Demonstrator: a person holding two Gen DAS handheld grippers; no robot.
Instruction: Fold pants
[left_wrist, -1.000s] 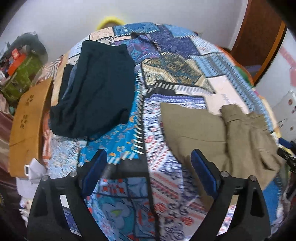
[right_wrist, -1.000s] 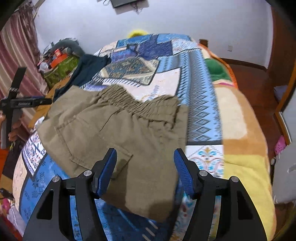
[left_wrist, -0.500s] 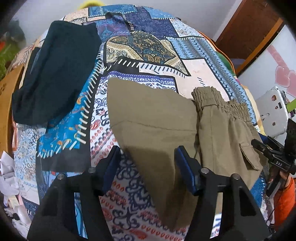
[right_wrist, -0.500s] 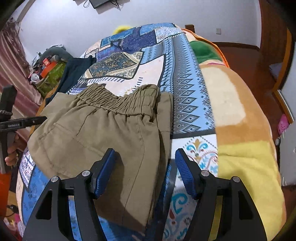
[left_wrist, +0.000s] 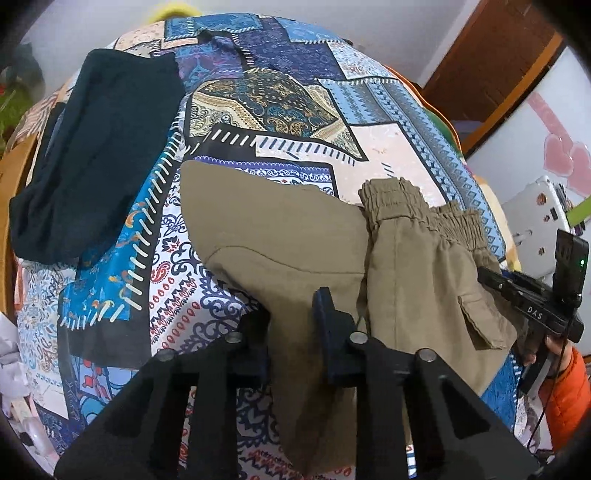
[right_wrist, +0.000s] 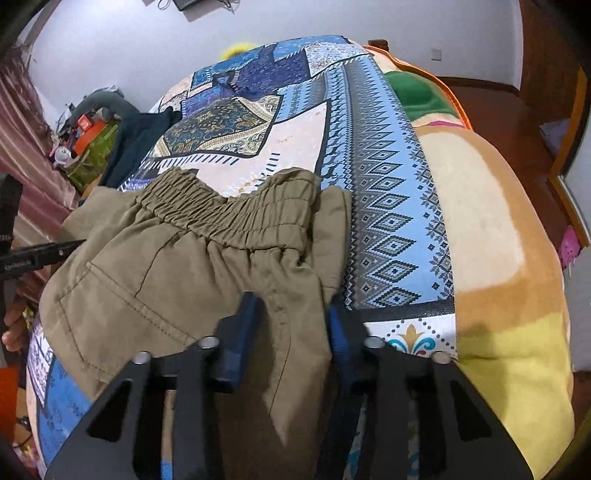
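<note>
Pants (left_wrist: 295, 236) on bed (left_wrist: 388, 136), half folded; left tongs (left_wrist: 291, 325) and right tongs (right_wrist: 295, 325) just closed, each gripping its near edge (final fold pending).

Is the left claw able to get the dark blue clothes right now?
Probably not: the left claw has just closed on the khaki pants. The dark clothes lie uncovered, farther up the bed.

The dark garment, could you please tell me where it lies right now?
In the left wrist view the dark garment lies at the upper left on the patterned bedspread, left of the khaki pants and apart from them.
</note>
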